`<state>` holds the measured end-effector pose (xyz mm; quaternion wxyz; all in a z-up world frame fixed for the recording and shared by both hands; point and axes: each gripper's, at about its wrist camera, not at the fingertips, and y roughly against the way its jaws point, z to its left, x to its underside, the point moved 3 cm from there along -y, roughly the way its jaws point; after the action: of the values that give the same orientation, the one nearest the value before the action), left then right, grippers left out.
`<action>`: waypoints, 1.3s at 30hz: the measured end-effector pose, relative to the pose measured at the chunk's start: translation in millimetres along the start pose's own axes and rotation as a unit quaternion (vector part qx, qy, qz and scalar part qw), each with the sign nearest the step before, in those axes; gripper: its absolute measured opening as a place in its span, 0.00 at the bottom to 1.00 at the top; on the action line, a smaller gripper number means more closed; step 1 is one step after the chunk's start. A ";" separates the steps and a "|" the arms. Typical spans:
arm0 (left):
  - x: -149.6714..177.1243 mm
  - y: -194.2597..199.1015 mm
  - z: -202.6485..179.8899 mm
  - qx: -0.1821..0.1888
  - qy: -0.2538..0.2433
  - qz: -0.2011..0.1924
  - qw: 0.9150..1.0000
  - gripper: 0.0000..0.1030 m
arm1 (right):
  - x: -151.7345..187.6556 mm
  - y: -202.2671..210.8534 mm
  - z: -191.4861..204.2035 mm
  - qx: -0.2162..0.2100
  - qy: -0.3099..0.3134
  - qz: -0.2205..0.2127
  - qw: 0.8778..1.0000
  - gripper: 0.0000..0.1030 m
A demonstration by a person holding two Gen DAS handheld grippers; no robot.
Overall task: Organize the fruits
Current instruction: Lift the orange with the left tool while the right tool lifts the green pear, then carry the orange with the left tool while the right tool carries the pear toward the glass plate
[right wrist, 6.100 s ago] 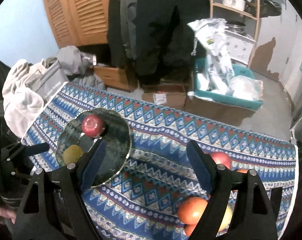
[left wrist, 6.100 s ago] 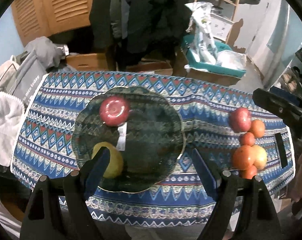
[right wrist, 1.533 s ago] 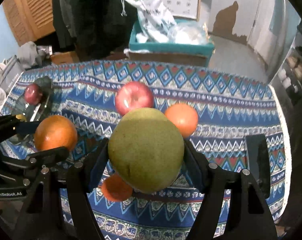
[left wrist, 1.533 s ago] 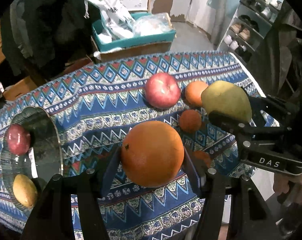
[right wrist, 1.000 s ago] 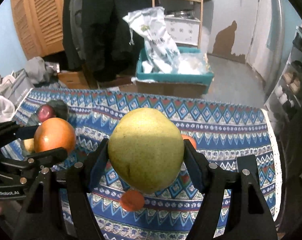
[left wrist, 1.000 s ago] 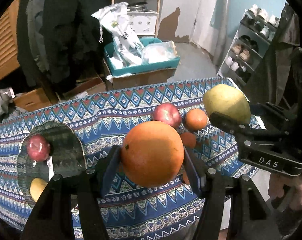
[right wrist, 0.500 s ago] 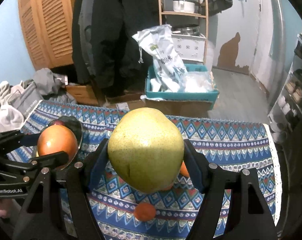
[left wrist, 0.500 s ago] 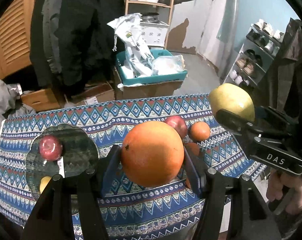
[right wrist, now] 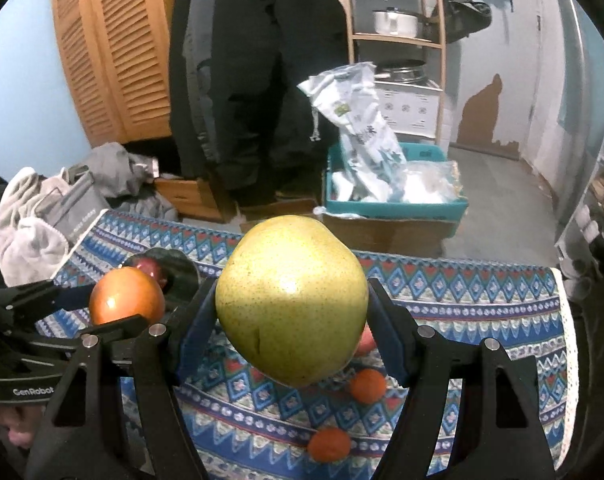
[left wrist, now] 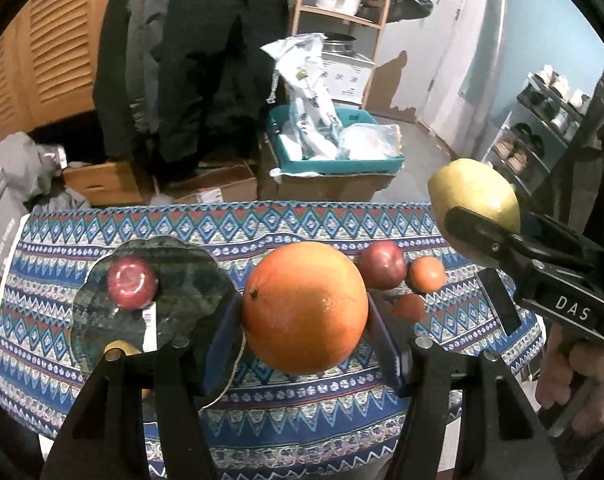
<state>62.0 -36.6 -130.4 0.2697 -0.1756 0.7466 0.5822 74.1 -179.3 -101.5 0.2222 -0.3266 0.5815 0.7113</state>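
My left gripper (left wrist: 304,328) is shut on a large orange (left wrist: 305,307), held in the air above the patterned tablecloth (left wrist: 262,224). My right gripper (right wrist: 292,332) is shut on a yellow-green pear (right wrist: 292,300), also raised; that pear (left wrist: 472,190) shows at the right of the left wrist view. A dark glass plate (left wrist: 182,280) lies at the left of the table with a red apple (left wrist: 132,282) and a yellow fruit (left wrist: 120,347) on it. A red apple (left wrist: 382,259) and two small oranges (left wrist: 426,274) stay on the cloth at the right.
A black phone-like slab (left wrist: 498,304) lies near the table's right edge. Behind the table stand cardboard boxes (left wrist: 214,186), a teal crate with bags (left wrist: 334,152), hanging coats (right wrist: 254,80) and a wooden shelf. A pile of clothes (right wrist: 34,236) sits at the left end.
Both grippers have lifted and drawn back from the table with their fruits, so the table looks smaller and lower. The left one has drifted toward the plate side.
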 end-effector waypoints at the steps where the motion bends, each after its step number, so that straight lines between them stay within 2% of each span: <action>1: 0.4 0.3 3.5 -0.002 0.003 0.000 1.000 0.62 | -1.5 -2.2 3.9 -0.003 0.002 0.001 1.000 0.70; 17: 7.9 12.5 67.3 -0.042 0.052 -0.012 0.998 0.62 | -18.4 -35.4 66.4 -0.038 0.038 0.012 0.998 0.70; 26: 20.6 3.4 103.9 -0.065 0.076 0.001 0.995 0.62 | -18.0 -63.0 100.9 -0.055 0.058 0.030 0.996 0.70; 39: 36.7 -22.7 151.7 -0.103 0.104 0.027 0.989 0.62 | -5.4 -122.4 134.4 -0.092 0.064 0.089 0.990 0.70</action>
<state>76.0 105.6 -197.0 0.1550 -0.2423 0.7110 0.6417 135.2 -20.7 -166.2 0.0896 -0.3378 0.5532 0.7562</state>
